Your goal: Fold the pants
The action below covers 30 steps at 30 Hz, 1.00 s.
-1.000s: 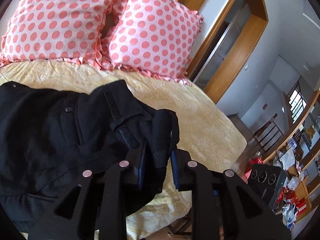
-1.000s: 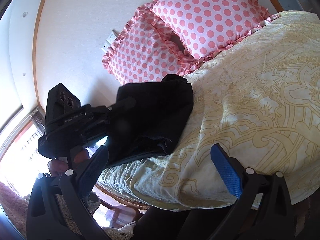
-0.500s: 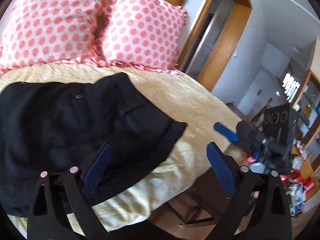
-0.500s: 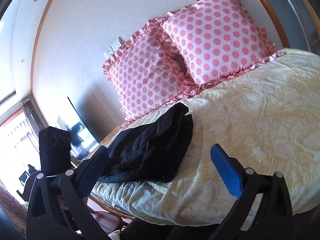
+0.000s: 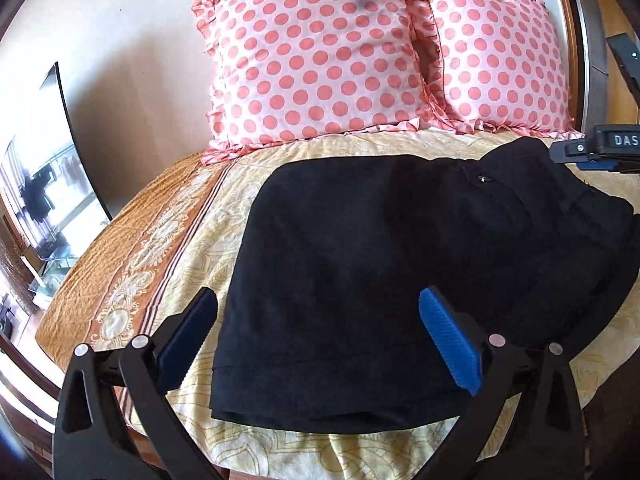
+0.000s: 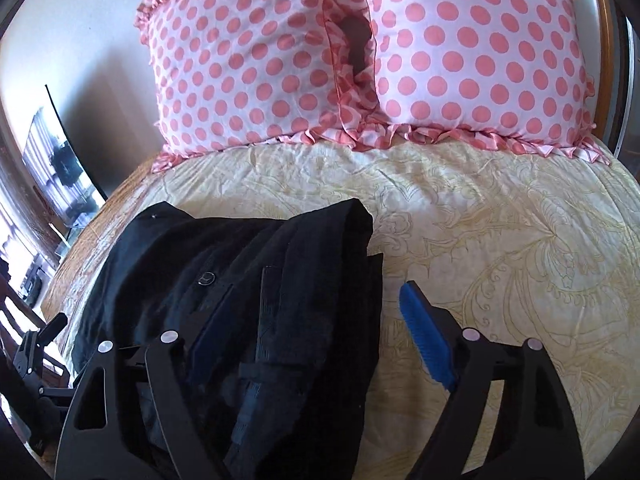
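The black pants (image 5: pixel 400 272) lie folded into a compact stack on the yellow patterned bedspread (image 5: pixel 224 216). My left gripper (image 5: pixel 316 332) is open and empty, just above the near hem edge of the stack. My right gripper (image 6: pixel 308 320) is open and empty over the waistband end of the pants (image 6: pixel 248 280), its left finger above the cloth and its right finger (image 6: pixel 424 336) above the bare bedspread (image 6: pixel 500 232). The right gripper's body shows at the right edge of the left wrist view (image 5: pixel 600 148).
Two pink polka-dot pillows (image 5: pixel 320 56) (image 6: pixel 472 56) lean against the wall at the head of the bed. A brown patterned border (image 5: pixel 132 248) runs along the bed's left side. A dark screen (image 5: pixel 52 168) stands on the left. A wooden frame (image 6: pixel 604 32) is at the right.
My left gripper let go of the pants' waistband and opened, then swung round to face the hem end. My right gripper moved in over the waistband end, staying open.
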Each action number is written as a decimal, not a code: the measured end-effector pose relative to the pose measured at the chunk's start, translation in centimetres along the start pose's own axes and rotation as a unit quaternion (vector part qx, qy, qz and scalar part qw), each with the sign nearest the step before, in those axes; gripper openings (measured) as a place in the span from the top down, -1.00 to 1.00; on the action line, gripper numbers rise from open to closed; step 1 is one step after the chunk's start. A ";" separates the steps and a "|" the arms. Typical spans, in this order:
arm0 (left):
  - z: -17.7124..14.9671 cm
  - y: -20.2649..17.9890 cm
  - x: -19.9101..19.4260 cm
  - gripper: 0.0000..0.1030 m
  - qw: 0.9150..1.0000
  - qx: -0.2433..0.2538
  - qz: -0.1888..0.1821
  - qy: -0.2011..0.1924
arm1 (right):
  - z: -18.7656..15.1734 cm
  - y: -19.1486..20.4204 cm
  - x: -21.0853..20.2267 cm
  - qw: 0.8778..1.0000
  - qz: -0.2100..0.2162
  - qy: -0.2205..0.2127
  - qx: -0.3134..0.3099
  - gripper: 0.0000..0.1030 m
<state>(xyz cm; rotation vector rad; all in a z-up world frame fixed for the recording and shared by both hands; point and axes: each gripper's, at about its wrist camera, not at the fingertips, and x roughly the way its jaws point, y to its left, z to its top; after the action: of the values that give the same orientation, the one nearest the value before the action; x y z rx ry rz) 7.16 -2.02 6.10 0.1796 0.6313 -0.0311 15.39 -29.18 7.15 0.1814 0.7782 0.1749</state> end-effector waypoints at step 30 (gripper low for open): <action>-0.4 2.6 -0.8 -0.96 0.994 -0.037 -0.090 -0.039 | -4.0 2.0 -6.2 0.994 -0.025 -0.106 -0.033 -0.49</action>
<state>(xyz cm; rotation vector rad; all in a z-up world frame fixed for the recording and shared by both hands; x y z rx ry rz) 6.54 0.60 6.66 0.0493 0.5690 -0.1881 8.05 -28.26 8.98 0.1148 0.5646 0.1319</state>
